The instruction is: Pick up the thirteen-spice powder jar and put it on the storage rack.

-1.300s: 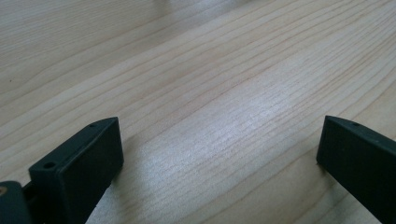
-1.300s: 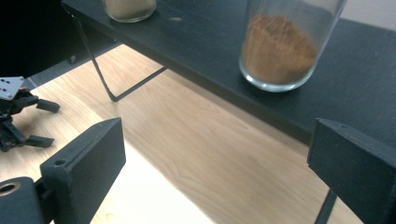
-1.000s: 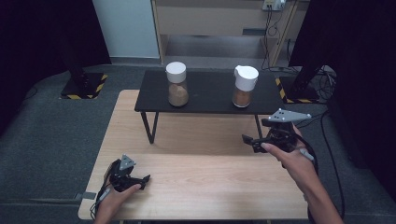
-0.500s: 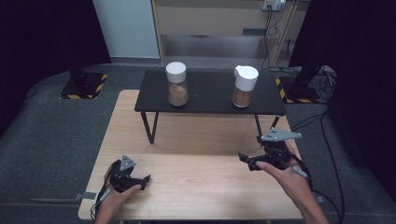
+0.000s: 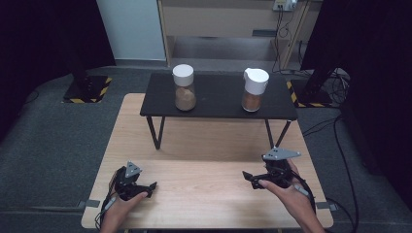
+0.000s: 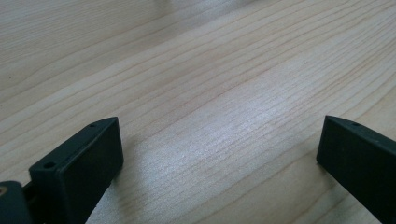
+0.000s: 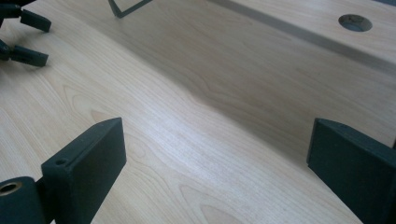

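At the near left corner of the wooden table (image 5: 204, 145), the left gripper (image 5: 148, 187) lies low over the boards in the person's left hand (image 5: 121, 204), its grey three-cornered plate on top and its jaws pointing toward the middle of the table; the left gripper view shows those two black jaws spread wide apart with bare pale wood grain between them and nothing held. Farther back, a low black bench (image 5: 218, 104) stands across the far half of the table on thin dark legs. On its left part stands a clear jar (image 5: 184, 88) with a flat white lid, upright and partly filled with brown powder. Well apart from it, on the right part of the bench, stands a second jar (image 5: 254, 90) with a white flip-style cap, also upright and holding darker brown powder. Nearer the person, at the near right of the table, the right gripper (image 5: 248, 177) is held in the right hand (image 5: 286, 187) just above the wood, jaws pointing left toward the other gripper. The right gripper view shows its jaws spread wide with only tabletop between them, the left gripper's jaw tips at the upper left corner, and a round hole (image 7: 355, 22) in the wood at the upper right. Both jars are well away from either gripper, untouched.
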Motion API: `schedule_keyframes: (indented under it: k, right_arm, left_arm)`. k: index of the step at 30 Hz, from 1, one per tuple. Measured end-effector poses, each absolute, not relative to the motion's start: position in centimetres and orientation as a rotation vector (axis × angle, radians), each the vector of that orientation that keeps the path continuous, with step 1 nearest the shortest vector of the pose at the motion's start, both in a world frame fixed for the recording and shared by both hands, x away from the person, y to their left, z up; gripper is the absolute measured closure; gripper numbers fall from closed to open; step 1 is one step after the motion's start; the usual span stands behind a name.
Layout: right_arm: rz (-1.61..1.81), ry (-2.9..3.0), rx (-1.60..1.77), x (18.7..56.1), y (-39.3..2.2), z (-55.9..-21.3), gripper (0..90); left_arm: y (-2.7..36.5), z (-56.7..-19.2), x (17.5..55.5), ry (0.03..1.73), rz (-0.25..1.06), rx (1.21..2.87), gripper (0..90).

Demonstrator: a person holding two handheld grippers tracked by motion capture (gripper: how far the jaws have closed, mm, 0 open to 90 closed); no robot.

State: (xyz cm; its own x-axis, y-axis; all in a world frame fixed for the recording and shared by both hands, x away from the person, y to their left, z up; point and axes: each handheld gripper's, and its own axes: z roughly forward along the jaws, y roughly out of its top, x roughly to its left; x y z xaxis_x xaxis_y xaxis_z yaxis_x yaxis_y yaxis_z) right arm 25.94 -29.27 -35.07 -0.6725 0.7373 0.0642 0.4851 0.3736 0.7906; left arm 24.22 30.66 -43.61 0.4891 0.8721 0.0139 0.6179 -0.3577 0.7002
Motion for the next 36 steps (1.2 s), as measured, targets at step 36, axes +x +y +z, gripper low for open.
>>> schedule_keyframes:
  k: [36]
  right_arm:
    - [1.106, 2.322, 1.158, 24.7, -31.0, -41.2, 5.6]
  left_arm:
    - [30.5, -43.6, 24.1, 1.231, 0.520, 2.096, 0.0]
